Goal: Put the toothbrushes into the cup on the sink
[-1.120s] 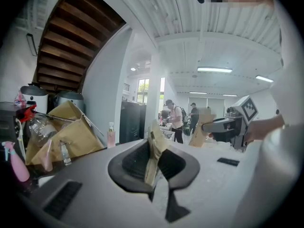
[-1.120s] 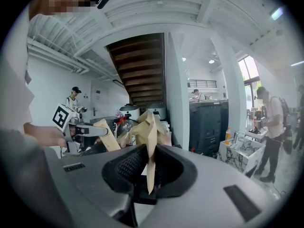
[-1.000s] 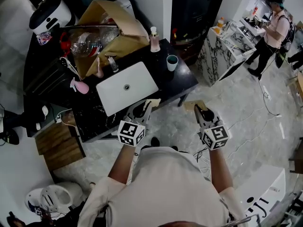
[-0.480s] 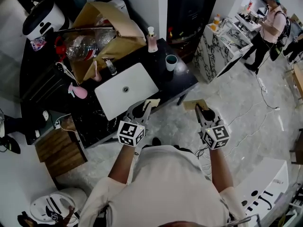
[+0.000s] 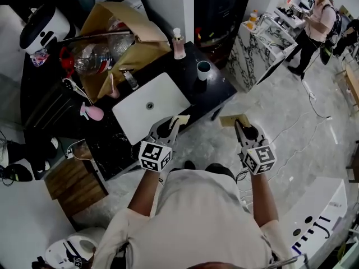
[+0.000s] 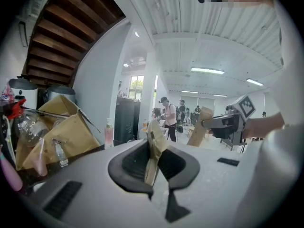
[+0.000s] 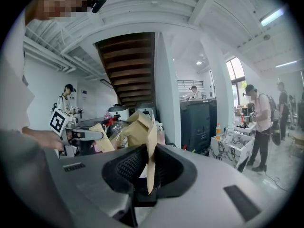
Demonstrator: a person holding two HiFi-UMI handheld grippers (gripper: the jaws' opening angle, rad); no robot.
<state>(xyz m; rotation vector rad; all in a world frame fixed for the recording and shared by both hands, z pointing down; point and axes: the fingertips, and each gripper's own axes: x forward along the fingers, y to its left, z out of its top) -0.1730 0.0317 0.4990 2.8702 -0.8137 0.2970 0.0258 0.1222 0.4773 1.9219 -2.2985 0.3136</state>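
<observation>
Looking steeply down on a black counter (image 5: 216,91) across upper centre of the head view, white sink (image 5: 168,91) set into it. Cup (image 5: 203,70), teal and upright, up at the counter's right end, just right of the sink's far corner, apart from it. Now below centre: left gripper (image 5: 173,125), overlapping the counter's front edge by the sink's lower right corner, jaws narrow and clamped on the left packet (image 6: 154,141), flat, tan, paper-like, standing edge-on between the black pads in the left gripper view and poking up past them. Over to the right, level with it in frame, right gripper (image 5: 240,129), out over the pale marble floor (image 5: 291,128), clear of the counter, jaws narrow too, pinching the right packet (image 7: 151,151) the same way, upright between the pads. Cannot tell what sits inside either packet. Both packets well below the cup in frame, nowhere near touching it. Behind the sink, faucet (image 5: 130,78); pink bottle (image 5: 178,43) at the back edge, left of the cup; open cardboard box (image 5: 134,29) at upper left. Far upper right, a person (image 5: 314,21) standing beside a marble table (image 5: 249,58).
</observation>
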